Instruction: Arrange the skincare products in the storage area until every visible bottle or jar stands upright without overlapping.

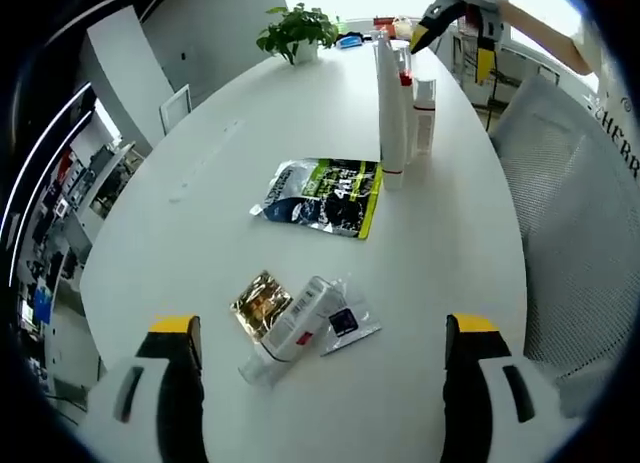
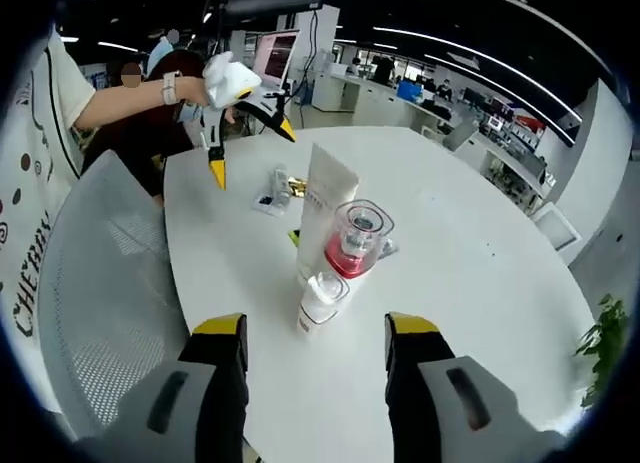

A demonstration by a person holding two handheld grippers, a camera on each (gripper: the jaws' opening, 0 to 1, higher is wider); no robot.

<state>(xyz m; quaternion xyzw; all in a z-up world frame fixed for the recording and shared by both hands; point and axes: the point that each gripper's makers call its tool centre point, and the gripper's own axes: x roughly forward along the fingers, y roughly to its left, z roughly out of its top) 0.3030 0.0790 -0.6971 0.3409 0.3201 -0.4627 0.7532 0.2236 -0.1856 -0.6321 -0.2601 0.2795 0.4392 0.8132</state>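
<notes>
A white tube lies on its side on the white table, just ahead of my left gripper, which is open and holds nothing. A gold sachet and a small clear sachet lie against the tube. Further off stand a tall white tube, a red-capped bottle and a small white bottle. My right gripper is open just short of the small white bottle, with the clear red bottle and the tall tube behind it.
A black and green pouch lies flat mid-table. A potted plant stands at the far end. A grey mesh chair is along the table's edge. The right gripper hangs above the far edge; a hand holds the left gripper over the table.
</notes>
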